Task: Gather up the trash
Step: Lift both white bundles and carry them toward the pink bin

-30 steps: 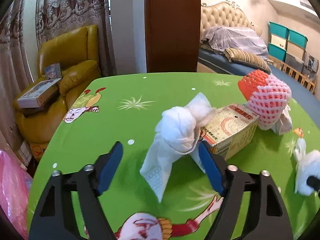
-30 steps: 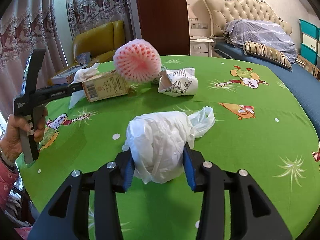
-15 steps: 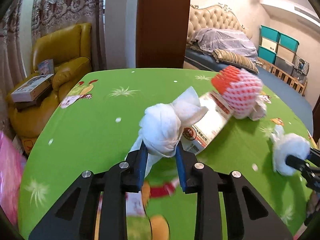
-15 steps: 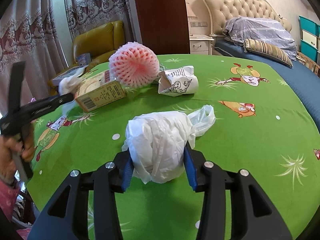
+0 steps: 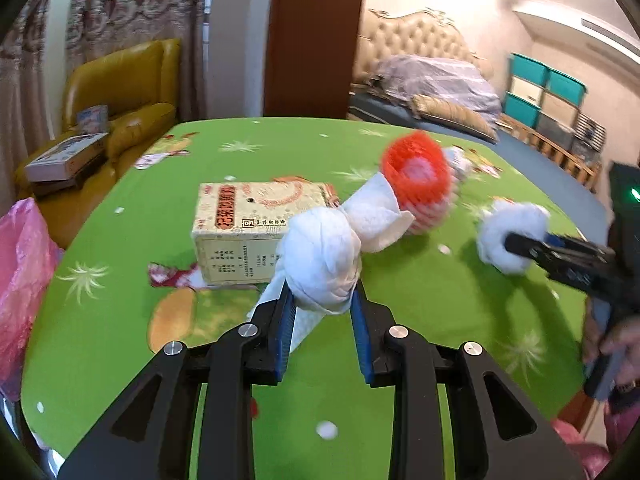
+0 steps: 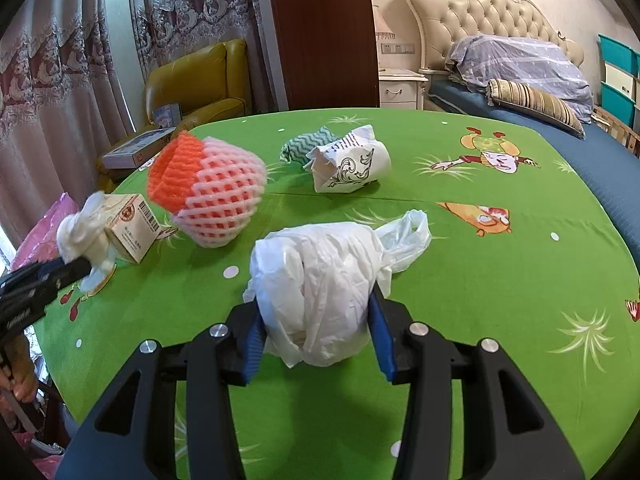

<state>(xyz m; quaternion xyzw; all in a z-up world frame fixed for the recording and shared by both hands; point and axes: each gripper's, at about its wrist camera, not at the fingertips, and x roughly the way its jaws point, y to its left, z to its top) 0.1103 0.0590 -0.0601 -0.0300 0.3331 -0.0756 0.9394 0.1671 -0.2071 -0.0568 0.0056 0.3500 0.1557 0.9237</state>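
Pink plastic (image 5: 20, 280) at nine o'clock in the left wrist view is cut off by the frame edge, so what it belongs to cannot be told. Print on the yellow carton (image 5: 248, 224) is Chinese and too blurred to read; the right wrist view shows only a barcode on its end. Motion blur softens the red-and-white foam net (image 5: 416, 184) at one o'clock of the carton. The left gripper (image 5: 322, 312) points level across the green table (image 5: 120, 320), its fingers (image 5: 285, 320) pressed narrow against a knotted white tissue wad (image 5: 324, 260), which sits raised in front of the carton. At three o'clock, the person's hand holding the other tool is blurred. The right gripper (image 6: 318, 324) also reaches level over the table, fingers (image 6: 380, 328) clamped on a crumpled white plastic bag (image 6: 320, 280). Beyond it at twelve o'clock lies a crushed paper cup (image 6: 348, 166) with black scrollwork and unreadable text, partly hiding a teal zigzag cloth (image 6: 304, 146).
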